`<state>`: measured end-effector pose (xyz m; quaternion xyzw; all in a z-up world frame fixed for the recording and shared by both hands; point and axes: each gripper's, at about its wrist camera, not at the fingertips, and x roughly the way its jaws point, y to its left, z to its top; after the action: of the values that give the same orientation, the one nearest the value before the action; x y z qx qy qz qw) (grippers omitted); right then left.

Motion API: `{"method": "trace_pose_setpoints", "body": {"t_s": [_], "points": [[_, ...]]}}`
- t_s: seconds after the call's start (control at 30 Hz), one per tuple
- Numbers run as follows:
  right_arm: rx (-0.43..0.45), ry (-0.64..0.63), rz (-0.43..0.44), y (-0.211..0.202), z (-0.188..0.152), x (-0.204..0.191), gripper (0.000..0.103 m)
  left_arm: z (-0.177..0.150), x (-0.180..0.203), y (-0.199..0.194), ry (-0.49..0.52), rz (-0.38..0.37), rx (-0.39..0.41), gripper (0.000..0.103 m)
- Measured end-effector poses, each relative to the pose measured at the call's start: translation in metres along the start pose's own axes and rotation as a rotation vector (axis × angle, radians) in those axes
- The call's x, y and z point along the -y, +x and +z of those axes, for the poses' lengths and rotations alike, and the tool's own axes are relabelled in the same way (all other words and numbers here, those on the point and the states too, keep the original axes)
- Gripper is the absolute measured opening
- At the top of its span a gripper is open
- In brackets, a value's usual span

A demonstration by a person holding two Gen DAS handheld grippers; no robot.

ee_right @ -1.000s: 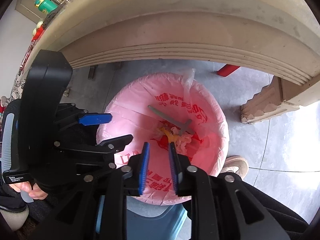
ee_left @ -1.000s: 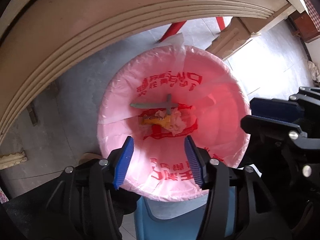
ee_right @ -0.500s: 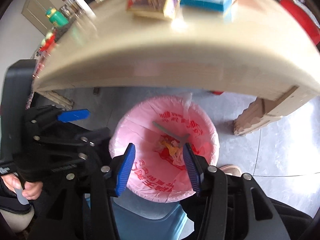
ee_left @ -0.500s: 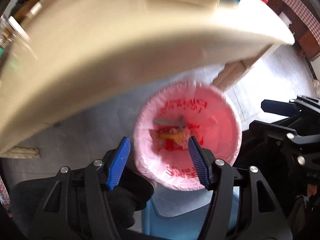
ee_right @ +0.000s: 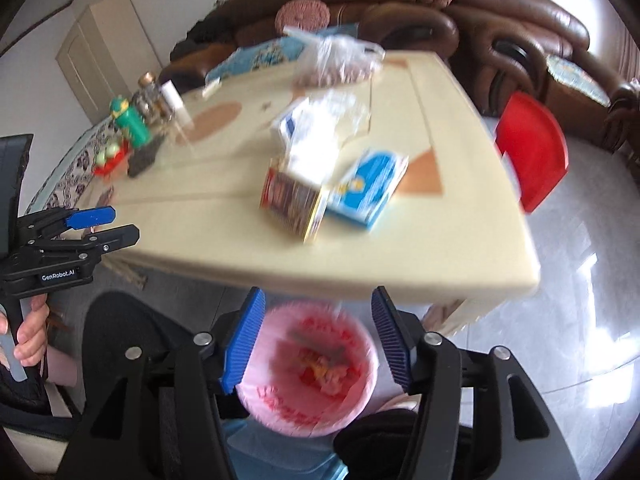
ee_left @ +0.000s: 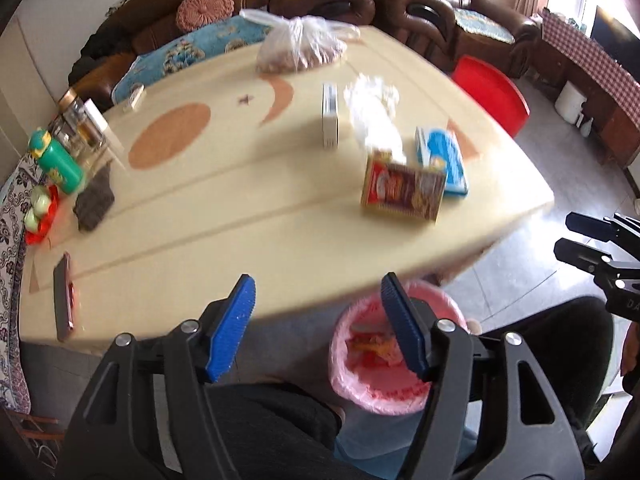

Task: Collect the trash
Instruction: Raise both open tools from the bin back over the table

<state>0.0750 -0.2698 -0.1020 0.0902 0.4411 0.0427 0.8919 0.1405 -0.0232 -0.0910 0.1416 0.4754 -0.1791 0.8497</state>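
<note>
Both my tongs have just come up from over the pink-lined trash bin [ee_right: 308, 364] to bench [ee_left: 248, 216] height, and their jaws have been spreading as they rose. The left tongs [ee_left: 320, 324] and right tongs [ee_right: 316, 332] are released, nothing between them. I read that as one drop finished and the next pickup about to start.

The bin sits on the floor below the bench's near edge, some scraps already at its bottom. On the bench, likely next: a red-and-brown snack box [ee_left: 404, 190], a blue packet [ee_left: 444, 160] just beside it, and crumpled clear plastic wrap [ee_left: 372, 112] behind. Blur hides finer detail.
</note>
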Motion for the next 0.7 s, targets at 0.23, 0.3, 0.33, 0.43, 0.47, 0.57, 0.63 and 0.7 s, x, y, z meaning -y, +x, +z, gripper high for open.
{"method": "trace_pose_setpoints", "body": {"t_s": [0.23,0.3,0.33,0.43,0.47,0.57,0.63,0.7], "points": [[0.023,-0.044,-0.003,-0.007,0.037,0.003,0.055,0.051,-0.004,-0.004,0.046,0.015,0.032,0.065],[0.015,-0.067,-0.001,0.000,0.045,0.001,0.055,0.065,-0.005,0.001,0.052,-0.011,0.019,0.065],[0.004,-0.086,0.009,0.007,0.050,0.000,0.055,0.074,-0.006,0.006,0.056,-0.013,0.009,0.065],[-0.020,-0.110,0.017,0.021,0.056,0.000,0.055,0.097,-0.005,0.024,0.075,-0.014,-0.009,0.065],[-0.031,-0.113,0.029,0.029,0.059,0.002,0.055,0.105,-0.004,0.032,0.082,-0.014,-0.018,0.065],[-0.066,-0.118,0.074,0.049,0.066,0.005,0.056,0.124,-0.003,0.054,0.091,-0.012,-0.039,0.065],[-0.084,-0.129,0.089,0.061,0.070,0.005,0.056,0.136,-0.003,0.072,0.093,-0.021,-0.060,0.065],[-0.106,-0.152,0.103,0.075,0.075,0.004,0.056,0.145,-0.002,0.087,0.102,-0.016,-0.081,0.065]]}}
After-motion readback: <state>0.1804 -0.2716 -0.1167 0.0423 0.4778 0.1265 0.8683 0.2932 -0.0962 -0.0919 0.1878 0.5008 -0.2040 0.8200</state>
